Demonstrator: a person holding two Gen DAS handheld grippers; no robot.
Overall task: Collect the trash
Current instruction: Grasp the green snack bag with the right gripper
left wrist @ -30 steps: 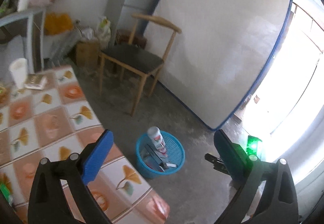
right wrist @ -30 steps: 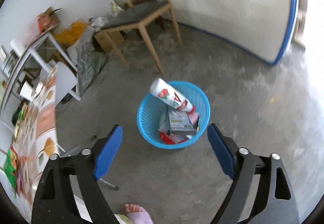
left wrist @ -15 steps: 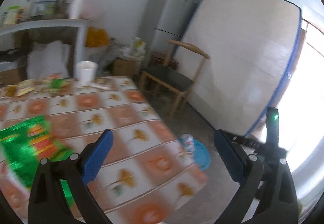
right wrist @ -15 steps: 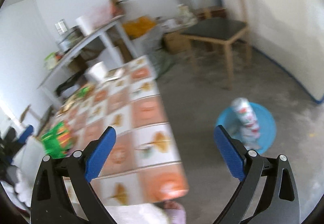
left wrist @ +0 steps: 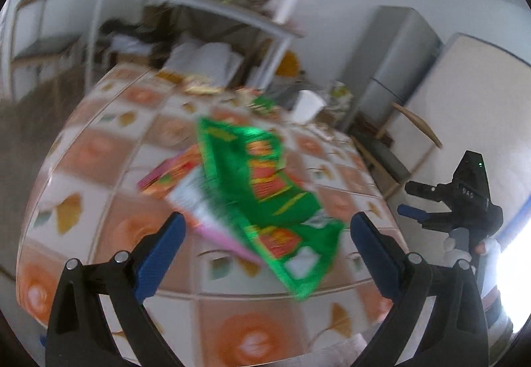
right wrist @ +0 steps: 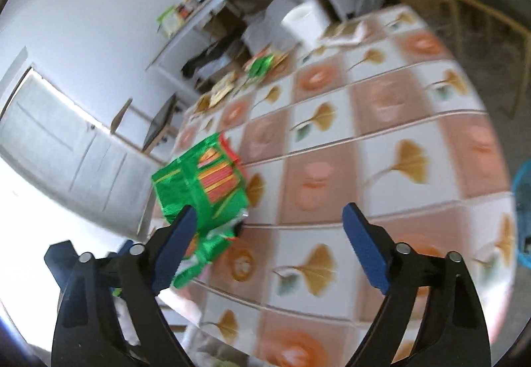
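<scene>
Left gripper (left wrist: 264, 229) in my hand hangs unclenched over tablecloth-covered table (left wrist: 99, 148), nothing between blue pads. Green snack bag (left wrist: 265, 194) lies on table just past fingertips, at 12 o'clock, overlapping pink-and-orange packet (left wrist: 172, 173) at 10 o'clock. Right gripper (right wrist: 268, 227) over same table, jaws wide and closing, nothing between them; green bag at its 10 o'clock, beside left finger. Blue trash basket (right wrist: 521, 211) on floor at 3 o'clock. White cup (left wrist: 307, 106) at table's far edge.
</scene>
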